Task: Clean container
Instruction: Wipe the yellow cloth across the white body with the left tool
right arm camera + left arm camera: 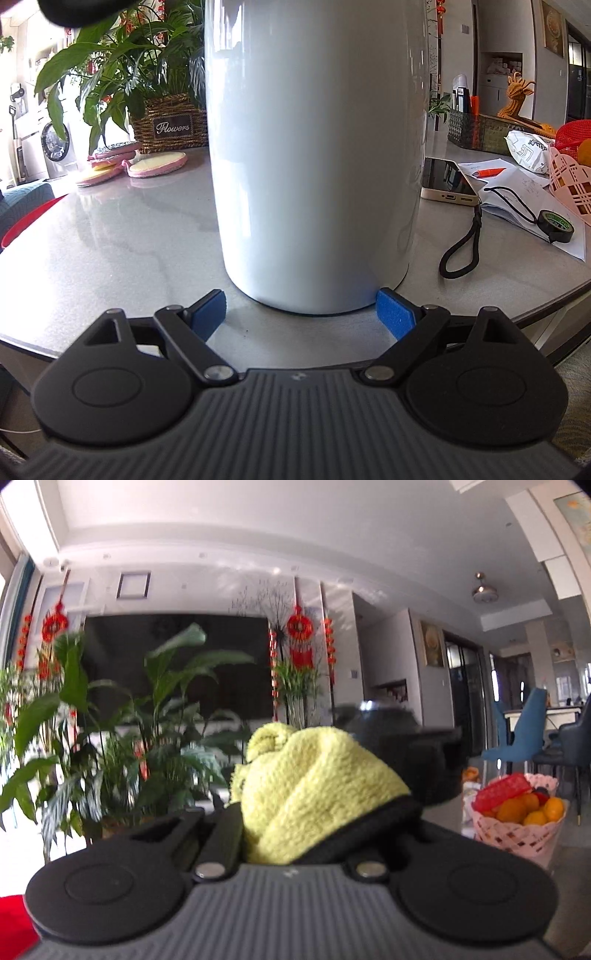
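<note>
- The left gripper (295, 801) is closest in its own view, and its black fingers are squeezed shut on a fluffy yellow-green cloth (314, 786) that sticks up between them.
- The cloth is up in the air, with the room far behind it.
- To the left of the cloth are big green plants (122, 716), and behind them is a dark TV screen (177, 664).
- Red hanging decorations (300, 635) are on the wall near the TV.
- To the right of the cloth is a pink basket (517, 834) with oranges and a red thing in it, and blue chairs (524, 731) stand farther back.
- In the right view, the right gripper (301, 314) is closest, and its fingers (210, 308) with blue pads are spread wide open.
- The tall white container (317, 155) stands upright on the grey counter (122, 251), just past the two blue pads and in line with the gap between them.
- I cannot tell if the right pad touches the container's bottom edge; the left pad does not.
- On the left of the counter are pink and yellow round pads (140, 166) and a woven basket (170, 123) that says "Flowers".
- On the right are a phone (448, 181), a black strap (465, 240), a roll of dark tape (556, 225) and some papers (524, 192).
</note>
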Action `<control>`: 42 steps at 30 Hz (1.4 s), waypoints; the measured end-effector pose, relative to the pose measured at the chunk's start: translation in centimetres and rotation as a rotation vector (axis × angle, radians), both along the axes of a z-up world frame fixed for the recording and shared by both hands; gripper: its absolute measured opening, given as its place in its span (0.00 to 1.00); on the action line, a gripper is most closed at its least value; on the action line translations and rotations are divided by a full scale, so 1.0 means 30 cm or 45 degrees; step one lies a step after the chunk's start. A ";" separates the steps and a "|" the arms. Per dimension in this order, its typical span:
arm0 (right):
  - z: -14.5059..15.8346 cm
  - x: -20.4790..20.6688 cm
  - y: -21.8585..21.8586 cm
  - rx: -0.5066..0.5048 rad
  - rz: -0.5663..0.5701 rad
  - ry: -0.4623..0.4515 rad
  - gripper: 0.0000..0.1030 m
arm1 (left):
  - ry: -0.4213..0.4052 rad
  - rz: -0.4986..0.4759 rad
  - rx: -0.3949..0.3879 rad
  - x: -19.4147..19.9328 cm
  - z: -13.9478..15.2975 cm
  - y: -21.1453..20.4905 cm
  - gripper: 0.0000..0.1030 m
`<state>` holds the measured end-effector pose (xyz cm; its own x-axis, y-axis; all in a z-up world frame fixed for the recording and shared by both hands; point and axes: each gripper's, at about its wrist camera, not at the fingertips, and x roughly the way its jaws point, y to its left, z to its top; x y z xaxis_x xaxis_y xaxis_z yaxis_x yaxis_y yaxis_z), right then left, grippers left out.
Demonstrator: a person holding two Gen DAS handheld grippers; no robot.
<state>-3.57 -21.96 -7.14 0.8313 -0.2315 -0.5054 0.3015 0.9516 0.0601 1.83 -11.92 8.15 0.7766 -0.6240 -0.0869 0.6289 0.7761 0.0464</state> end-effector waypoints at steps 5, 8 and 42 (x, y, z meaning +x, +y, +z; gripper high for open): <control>-0.001 0.000 -0.001 -0.001 0.000 -0.002 0.89 | 0.262 0.015 0.095 0.122 -0.082 -0.039 0.07; -0.002 0.000 -0.001 -0.001 0.001 -0.002 0.89 | 0.428 0.033 0.130 0.179 -0.147 -0.051 0.07; -0.001 0.000 0.004 -0.003 0.000 -0.001 0.89 | 0.227 -0.037 -0.126 0.101 -0.011 0.037 0.07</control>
<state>-3.59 -21.82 -7.16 0.8315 -0.2330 -0.5043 0.3017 0.9517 0.0578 4.86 -10.81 7.80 0.7362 -0.6580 -0.1582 0.6422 0.7530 -0.1434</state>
